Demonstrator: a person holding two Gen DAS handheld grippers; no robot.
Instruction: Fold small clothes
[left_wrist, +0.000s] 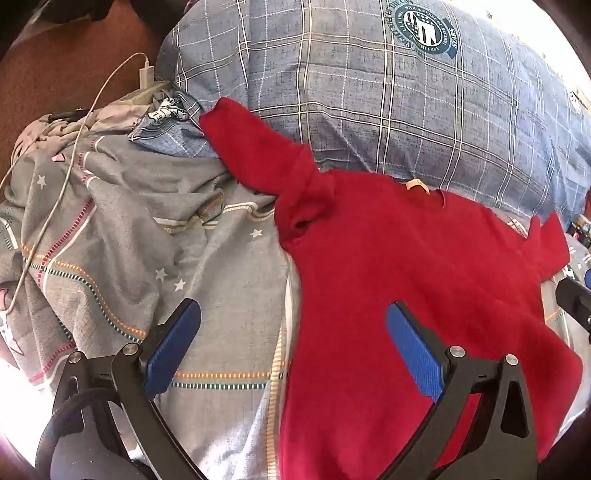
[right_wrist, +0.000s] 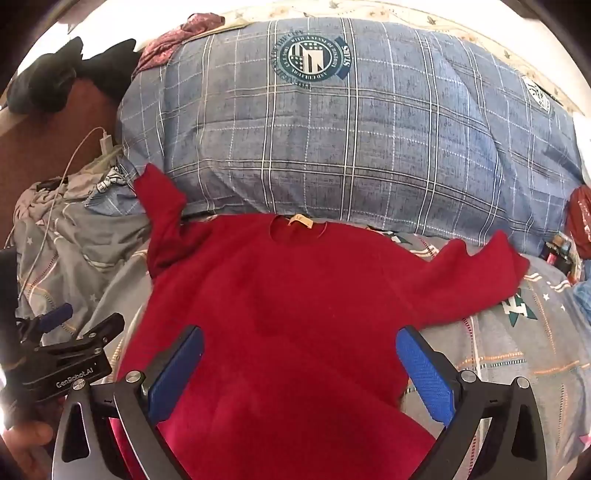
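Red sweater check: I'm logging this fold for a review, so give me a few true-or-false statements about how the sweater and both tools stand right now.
1. The red sweater lies spread out with its neck label toward the plaid pillow. True.
2. The left tool is shut on a sleeve. False: its jaws stand wide open and hold nothing.
3. The right tool is open above the sweater's body. True.
4. Both sleeves are already folded across the chest. False: the left sleeve and the right sleeve both stretch outward.
5. A white charger cable lies on the grey bedding. True.
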